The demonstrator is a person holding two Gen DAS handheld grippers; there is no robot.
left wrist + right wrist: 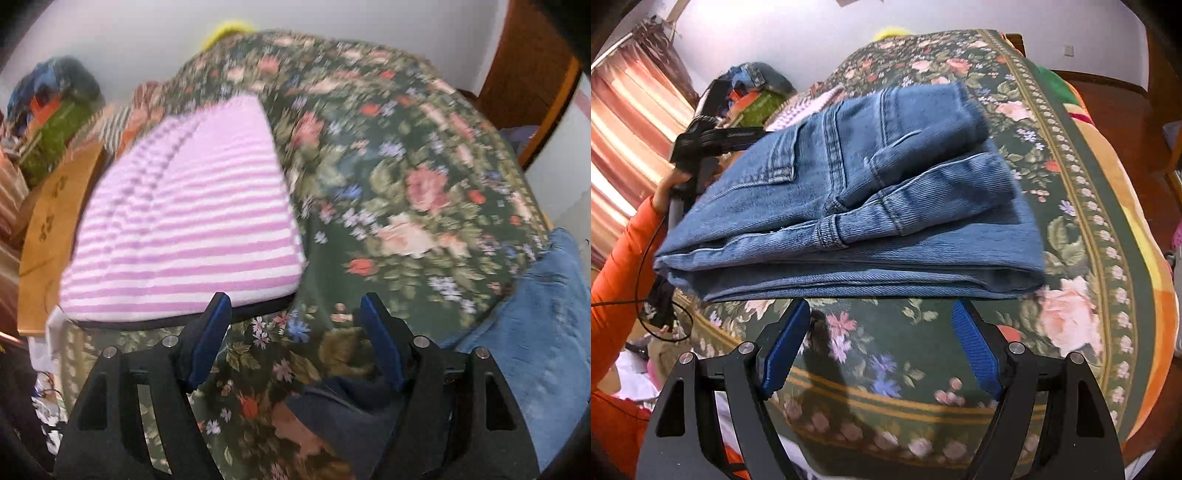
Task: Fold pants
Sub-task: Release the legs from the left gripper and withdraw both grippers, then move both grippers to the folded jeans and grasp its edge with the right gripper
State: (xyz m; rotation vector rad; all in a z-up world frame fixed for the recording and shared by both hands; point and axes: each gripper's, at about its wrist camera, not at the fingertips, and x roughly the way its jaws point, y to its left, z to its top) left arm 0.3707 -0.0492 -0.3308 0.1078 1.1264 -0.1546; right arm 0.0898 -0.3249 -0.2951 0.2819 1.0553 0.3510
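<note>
Left wrist view: left gripper [295,310] jaws apart, nothing between them, over the floral bedspread [388,166]; striped pink fabric [192,221] just ahead; jeans [535,325] at right edge. Right wrist view: right gripper [882,314] jaws apart and empty; folded jeans [849,206] lie on the bedspread just ahead.
</note>
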